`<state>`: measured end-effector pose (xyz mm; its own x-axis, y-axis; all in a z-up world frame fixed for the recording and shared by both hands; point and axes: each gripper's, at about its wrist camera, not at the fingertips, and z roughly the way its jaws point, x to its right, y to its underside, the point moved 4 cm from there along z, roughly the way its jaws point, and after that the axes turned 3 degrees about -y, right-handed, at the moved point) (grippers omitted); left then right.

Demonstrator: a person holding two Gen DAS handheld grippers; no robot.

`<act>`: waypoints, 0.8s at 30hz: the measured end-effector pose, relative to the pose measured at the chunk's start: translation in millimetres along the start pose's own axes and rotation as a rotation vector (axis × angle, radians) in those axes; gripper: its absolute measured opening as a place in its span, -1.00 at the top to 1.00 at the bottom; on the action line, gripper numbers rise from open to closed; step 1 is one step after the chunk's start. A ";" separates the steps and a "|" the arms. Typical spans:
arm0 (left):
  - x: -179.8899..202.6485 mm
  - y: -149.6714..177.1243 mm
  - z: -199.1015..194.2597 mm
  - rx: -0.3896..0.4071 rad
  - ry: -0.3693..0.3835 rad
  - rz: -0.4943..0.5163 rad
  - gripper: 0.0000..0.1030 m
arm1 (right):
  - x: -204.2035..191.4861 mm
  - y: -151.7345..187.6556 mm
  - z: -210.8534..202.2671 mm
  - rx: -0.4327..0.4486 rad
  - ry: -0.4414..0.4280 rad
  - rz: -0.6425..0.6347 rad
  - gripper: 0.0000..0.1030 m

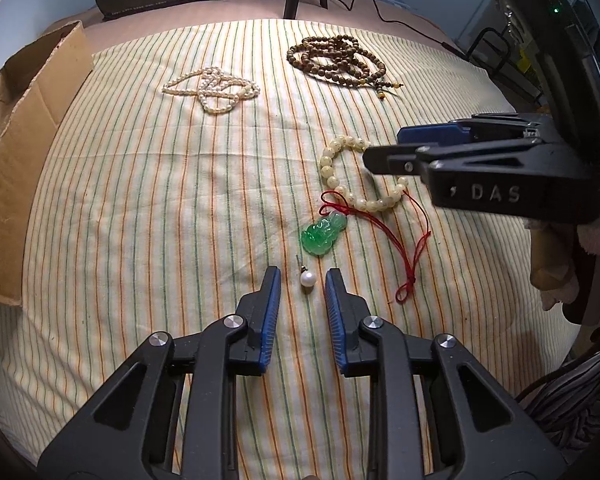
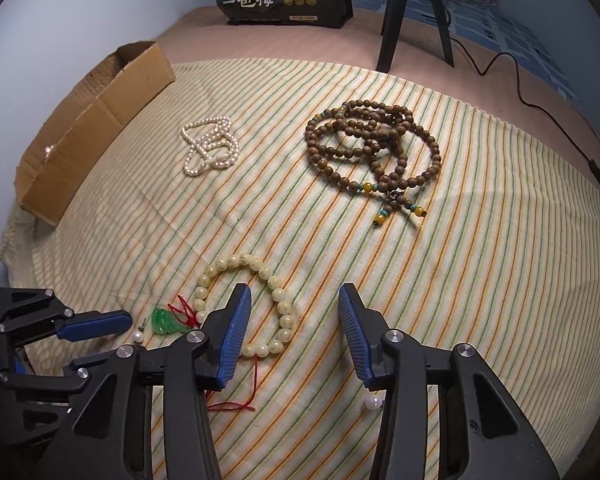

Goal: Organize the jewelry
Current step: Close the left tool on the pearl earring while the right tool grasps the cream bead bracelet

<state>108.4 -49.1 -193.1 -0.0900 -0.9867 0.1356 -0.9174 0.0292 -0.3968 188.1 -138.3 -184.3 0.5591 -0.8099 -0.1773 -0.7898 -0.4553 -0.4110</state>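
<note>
Left wrist view: the left gripper (image 1: 300, 280) hangs over a striped cloth (image 1: 140, 184), jaws narrowly apart around a pearl earring (image 1: 307, 279) without touching it; a green jade pendant (image 1: 324, 235) lies just beyond. Right wrist view: the right gripper (image 2: 294, 316) stands partly open, holding nothing; a cream bead bracelet (image 2: 260, 276) passes between its jaws.

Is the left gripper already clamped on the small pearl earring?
No: the pearl earring lies on the striped cloth between the left gripper's jaws, with gaps on both sides.
</note>
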 end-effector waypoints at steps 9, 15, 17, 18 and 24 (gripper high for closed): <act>-2.5 -0.6 1.6 0.006 -0.017 0.025 0.87 | -10.4 4.9 8.8 -0.016 0.062 -0.076 0.69; -1.7 1.0 0.3 0.010 -0.021 0.033 0.88 | -13.2 6.7 6.8 -0.009 0.058 -0.079 0.85; -2.4 1.7 -1.4 0.011 -0.020 0.028 0.88 | -13.2 6.6 5.2 -0.003 0.054 -0.072 0.87; -2.8 1.7 -2.2 0.011 -0.019 0.026 0.88 | -12.7 6.4 4.2 0.001 0.052 -0.069 0.87; -7.0 0.7 -12.6 0.032 -0.014 0.010 0.88 | -15.2 1.4 -10.5 0.045 0.052 -0.067 0.88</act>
<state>103.5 -40.2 -182.8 -0.0934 -0.9886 0.1184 -0.9037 0.0343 -0.4267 175.8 -130.4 -172.8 0.5958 -0.7966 -0.1019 -0.7381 -0.4931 -0.4604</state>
